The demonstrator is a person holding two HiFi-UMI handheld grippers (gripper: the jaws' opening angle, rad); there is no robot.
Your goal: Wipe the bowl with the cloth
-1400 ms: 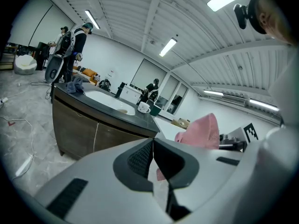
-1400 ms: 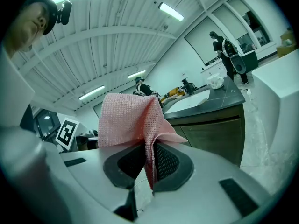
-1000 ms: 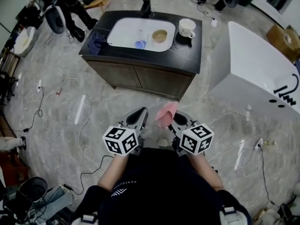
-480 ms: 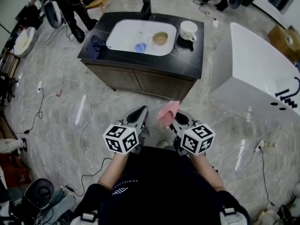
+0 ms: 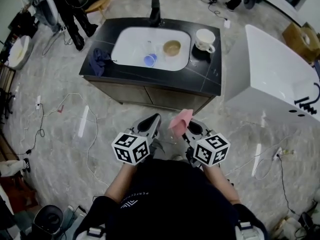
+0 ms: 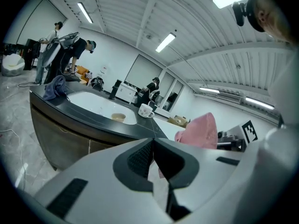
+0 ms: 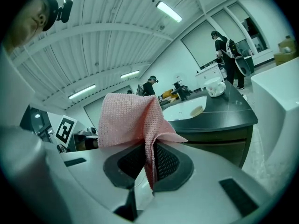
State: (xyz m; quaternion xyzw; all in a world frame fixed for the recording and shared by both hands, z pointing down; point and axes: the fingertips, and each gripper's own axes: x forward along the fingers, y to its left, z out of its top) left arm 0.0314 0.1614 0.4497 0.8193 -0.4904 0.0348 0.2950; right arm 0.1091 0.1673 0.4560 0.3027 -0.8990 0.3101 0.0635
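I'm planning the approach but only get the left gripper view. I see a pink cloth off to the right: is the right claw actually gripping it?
Observer: Yes, the right gripper view shows the right claw shut on a fold of the pink cloth.
Operator: Is the tan bowl alone in the sink?
Observer: No, the head view shows a small blue cup beside the tan bowl in the sink.

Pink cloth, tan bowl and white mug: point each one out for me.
pink cloth (image 7: 128,120): right gripper view, on its flat upper fold.
tan bowl (image 5: 172,48): head view, on the middle of its inside.
white mug (image 5: 204,37): head view, on its open top.
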